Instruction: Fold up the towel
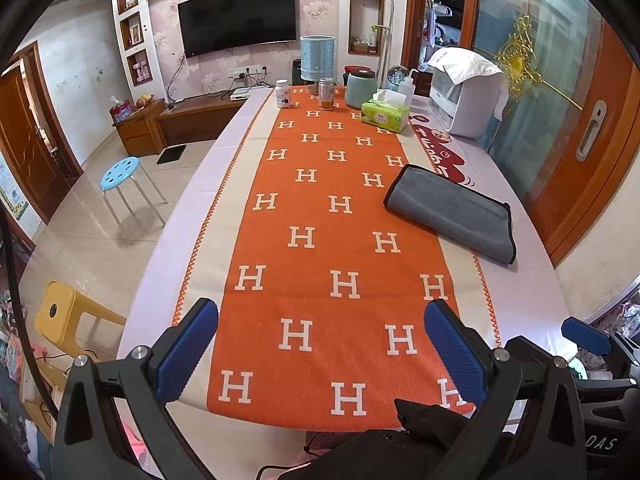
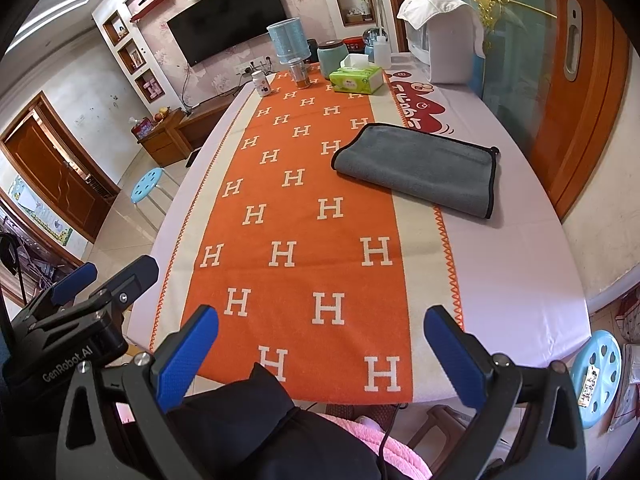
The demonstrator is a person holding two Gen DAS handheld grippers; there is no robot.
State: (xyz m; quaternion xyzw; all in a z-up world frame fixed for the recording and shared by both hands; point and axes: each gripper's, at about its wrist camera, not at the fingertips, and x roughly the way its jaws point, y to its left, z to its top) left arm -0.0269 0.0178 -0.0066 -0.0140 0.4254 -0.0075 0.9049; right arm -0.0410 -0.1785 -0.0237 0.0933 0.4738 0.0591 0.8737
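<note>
both tools [image 1: 320,344] [image 2: 320,350] gape; tissue box [image 1: 385,115] holds tissues.

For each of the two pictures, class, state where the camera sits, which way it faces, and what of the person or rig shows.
Left wrist view: on the left gripper at the table's near end, facing down the orange runner; its open fingers and the right gripper's fingertip at the right edge show.
Right wrist view: on the right gripper, facing likewise; its open fingers, the left gripper and a dark sleeve show.
Shared: the folded grey towel, tissue box, television.
</note>
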